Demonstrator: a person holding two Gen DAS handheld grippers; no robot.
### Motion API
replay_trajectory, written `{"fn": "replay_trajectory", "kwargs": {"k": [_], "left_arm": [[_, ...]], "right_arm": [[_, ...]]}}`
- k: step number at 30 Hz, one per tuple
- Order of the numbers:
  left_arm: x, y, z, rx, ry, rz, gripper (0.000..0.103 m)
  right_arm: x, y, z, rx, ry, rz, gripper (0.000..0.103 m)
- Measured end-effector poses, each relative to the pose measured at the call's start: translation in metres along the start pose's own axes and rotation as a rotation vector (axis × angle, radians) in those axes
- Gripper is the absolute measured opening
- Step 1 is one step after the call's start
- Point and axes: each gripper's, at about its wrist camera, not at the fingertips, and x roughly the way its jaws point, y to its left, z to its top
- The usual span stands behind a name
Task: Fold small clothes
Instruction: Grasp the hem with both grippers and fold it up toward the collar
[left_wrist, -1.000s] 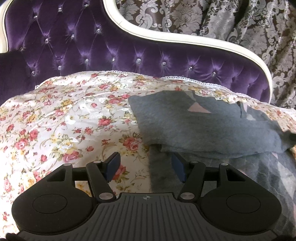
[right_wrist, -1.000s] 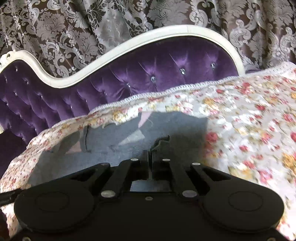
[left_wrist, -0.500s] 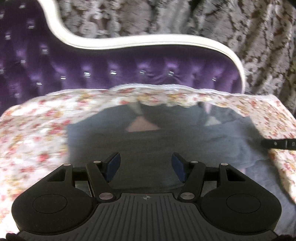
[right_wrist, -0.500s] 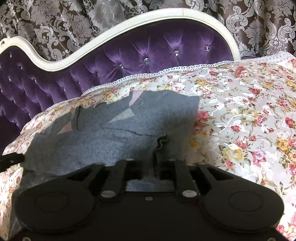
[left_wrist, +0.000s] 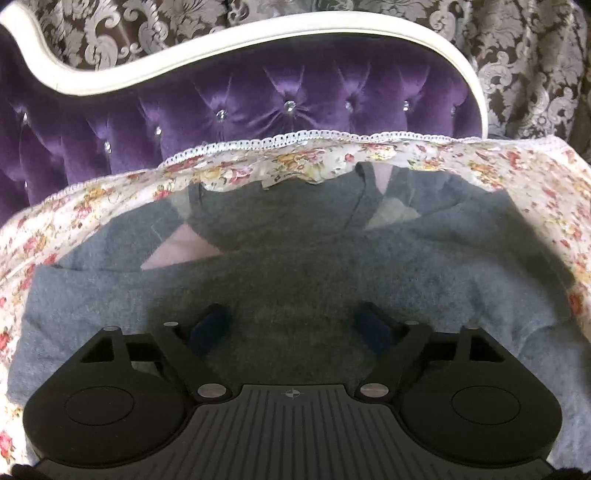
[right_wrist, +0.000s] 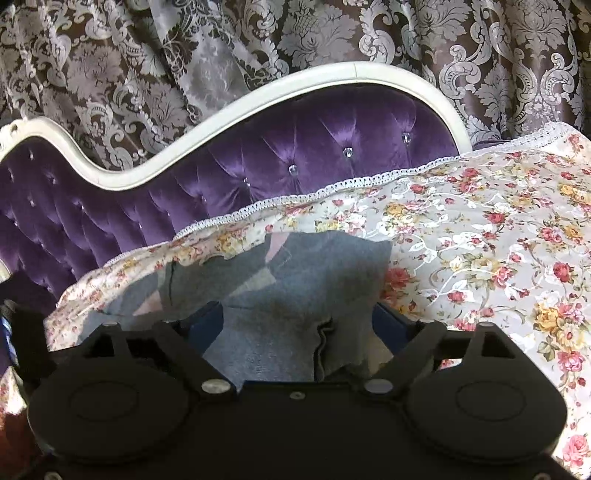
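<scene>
Left wrist view shows a grey sweater (left_wrist: 295, 266) lying on a floral bedspread (left_wrist: 535, 173) before a purple tufted headboard (left_wrist: 295, 92) and patterned curtains (left_wrist: 524, 55), with the left gripper (left_wrist: 293, 326) and right gripper (right_wrist: 299, 323) fingers both spread over the knit.

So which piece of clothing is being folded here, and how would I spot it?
Find the purple buttoned headboard with its white frame; below it lies a flowered bedspread edged in white lace. On that spread lies the grey sweater, folded over on itself. It is the only plain, fuzzy grey thing among all the flowers, with pale pink diamond patches near its far edge.
</scene>
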Motion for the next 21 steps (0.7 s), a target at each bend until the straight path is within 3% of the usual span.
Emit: {"fn": "replay_trajectory", "kwargs": {"k": [5, 11, 16, 21], "left_arm": [[-0.013, 0.017, 0.002, -0.065, 0.028, -0.062, 0.079], [-0.076, 0.043, -0.037, -0.140, -0.039, -0.102, 0.080], [-0.129, 0.062, -0.077, -0.136, -0.054, -0.070, 0.081], [-0.172, 0.077, -0.111, -0.130, -0.068, -0.013, 0.081]], "right_arm": [[-0.004, 0.001, -0.003, -0.001, -0.008, 0.015, 0.097], [-0.007, 0.007, -0.013, -0.042, -0.011, 0.007, 0.098], [-0.014, 0.019, -0.022, -0.071, -0.013, 0.019, 0.101], [-0.047, 0.034, -0.043, -0.041, -0.031, 0.081, 0.102]]}}
